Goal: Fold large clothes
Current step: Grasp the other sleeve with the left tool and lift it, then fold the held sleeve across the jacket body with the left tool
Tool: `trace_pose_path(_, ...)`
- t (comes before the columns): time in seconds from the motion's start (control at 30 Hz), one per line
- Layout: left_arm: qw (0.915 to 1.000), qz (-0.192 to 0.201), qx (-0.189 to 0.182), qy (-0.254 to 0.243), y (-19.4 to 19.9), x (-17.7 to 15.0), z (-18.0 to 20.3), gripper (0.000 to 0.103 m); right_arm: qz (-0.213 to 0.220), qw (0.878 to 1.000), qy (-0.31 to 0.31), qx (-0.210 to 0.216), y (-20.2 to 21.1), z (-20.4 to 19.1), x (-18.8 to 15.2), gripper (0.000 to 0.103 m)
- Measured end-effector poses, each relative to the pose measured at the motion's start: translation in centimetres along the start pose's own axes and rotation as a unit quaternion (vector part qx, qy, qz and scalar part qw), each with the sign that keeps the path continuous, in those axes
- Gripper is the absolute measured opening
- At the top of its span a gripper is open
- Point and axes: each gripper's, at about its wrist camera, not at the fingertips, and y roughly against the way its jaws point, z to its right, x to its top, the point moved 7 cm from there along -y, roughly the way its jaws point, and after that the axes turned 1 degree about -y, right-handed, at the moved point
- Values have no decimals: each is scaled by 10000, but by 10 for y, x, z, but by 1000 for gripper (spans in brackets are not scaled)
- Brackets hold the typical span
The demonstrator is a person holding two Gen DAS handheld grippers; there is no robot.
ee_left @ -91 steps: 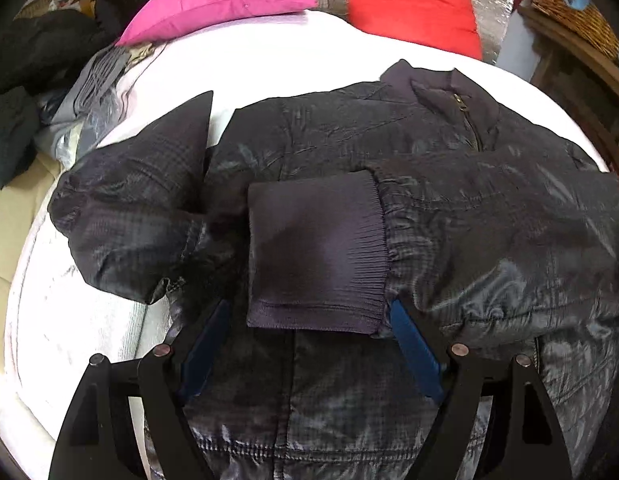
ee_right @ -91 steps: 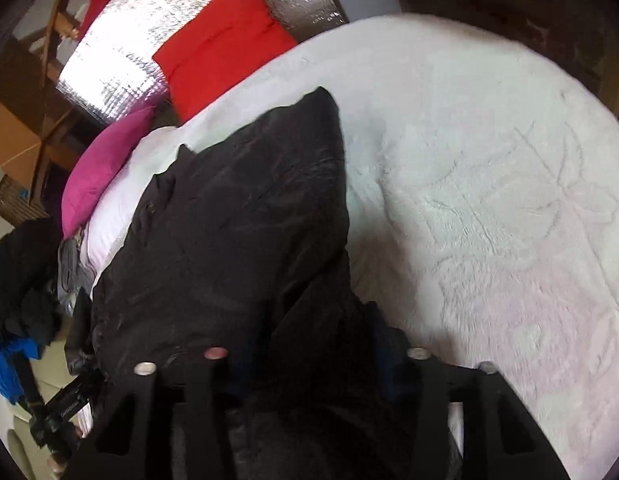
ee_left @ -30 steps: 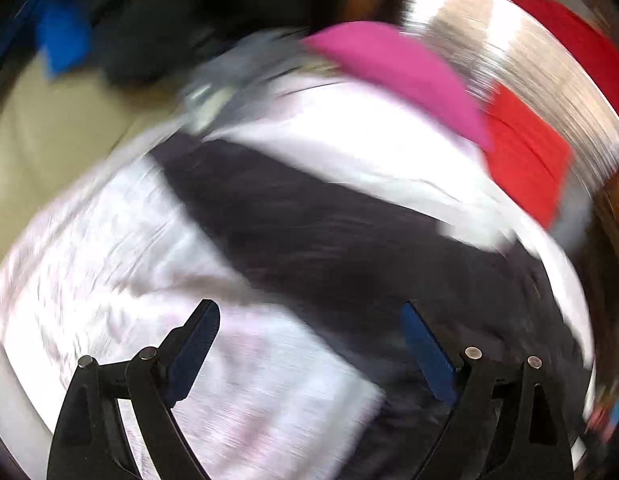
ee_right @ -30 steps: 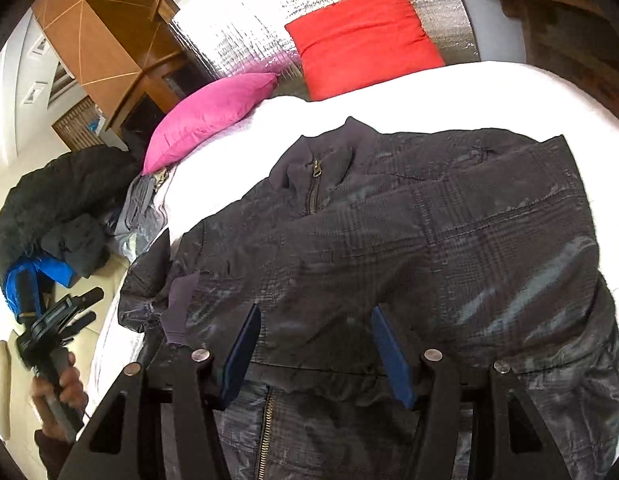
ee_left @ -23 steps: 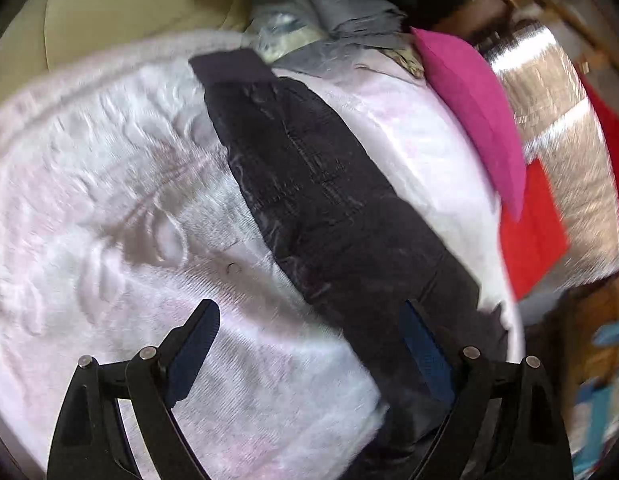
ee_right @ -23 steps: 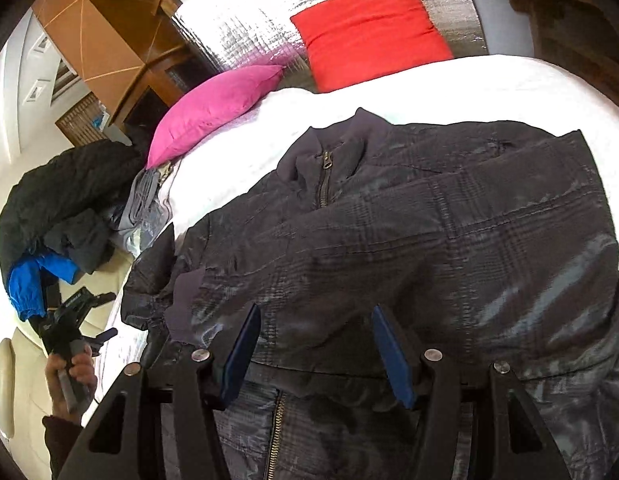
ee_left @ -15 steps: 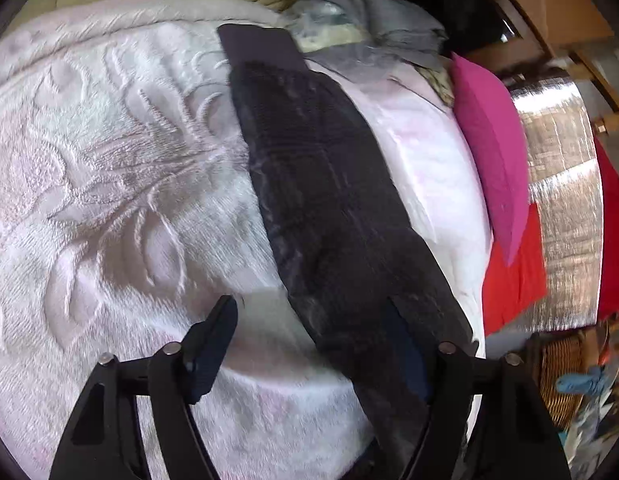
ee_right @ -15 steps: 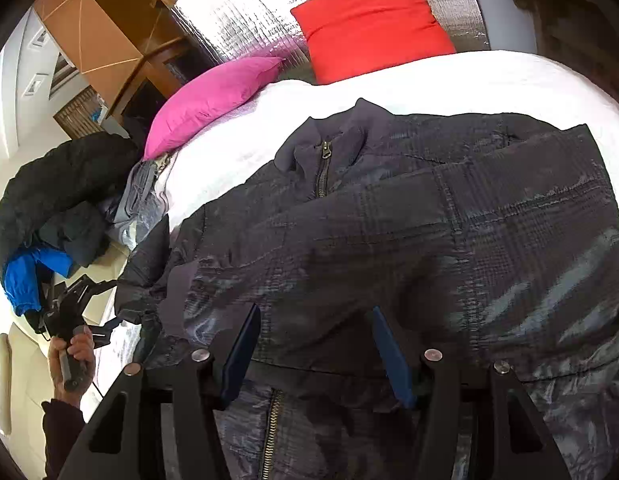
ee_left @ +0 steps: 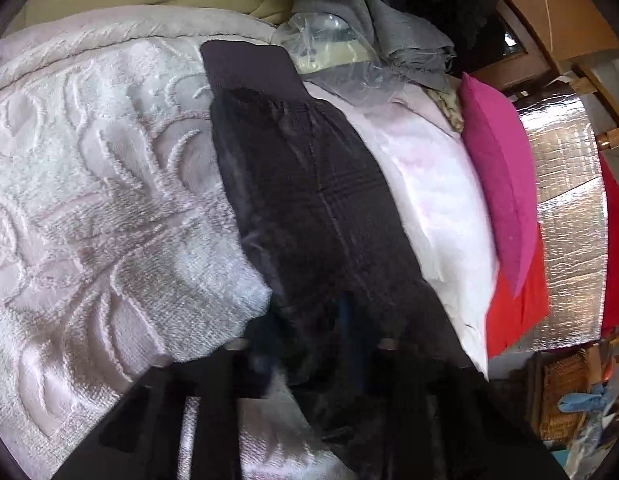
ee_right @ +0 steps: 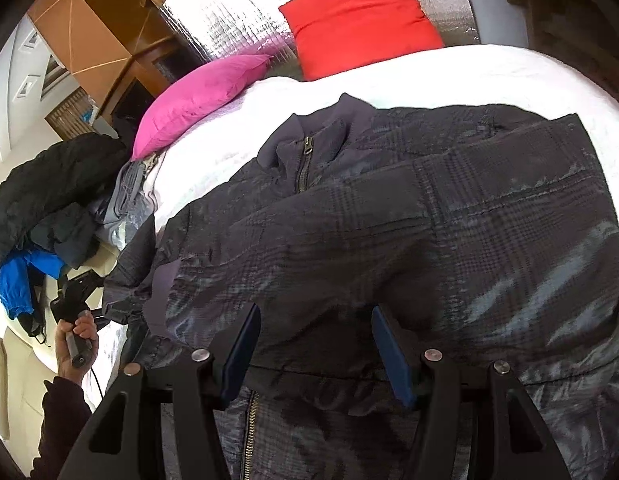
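The right gripper (ee_right: 315, 346) has black angular arms with triangular cut-outs, round silver screws at the finger joints and flat blue pads (ee_right: 391, 354). The left gripper (ee_left: 309, 344) shows the same black frame, its blue pads mostly hidden. At 8 o'clock in the right wrist view a hand (ee_right: 75, 340) emerges from a dark sleeve (ee_right: 59, 416).

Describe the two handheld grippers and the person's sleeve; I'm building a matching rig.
The right gripper has black angular finger arms with triangular cut-outs, round silver screw heads and flat dark blue pads. The left gripper shows the same black frame. A thin dark cable trails below the hand, which wears a dark sleeve.
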Motion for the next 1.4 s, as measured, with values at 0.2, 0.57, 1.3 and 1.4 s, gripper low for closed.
trace_pose_path(0.2,9955,650,35,-696,31,-5,45,9,430,9981,-437,27,22,17,15,62)
trace_pose_path(0.57,9480,625,-852,-3001,82,-146,200,8,922,9912,-946,-48,64,45,26,62)
trace_pose_path(1.3,8929,-1636,-1122,-4042,52,-338,200,85,1189,9755,-1849,132,103,104,33,67)
trace_pose_path(1.4,9086,-1700,-1259,-3602,66,-320,182,86,1190,9761,-1809,199,103,99,34,67)
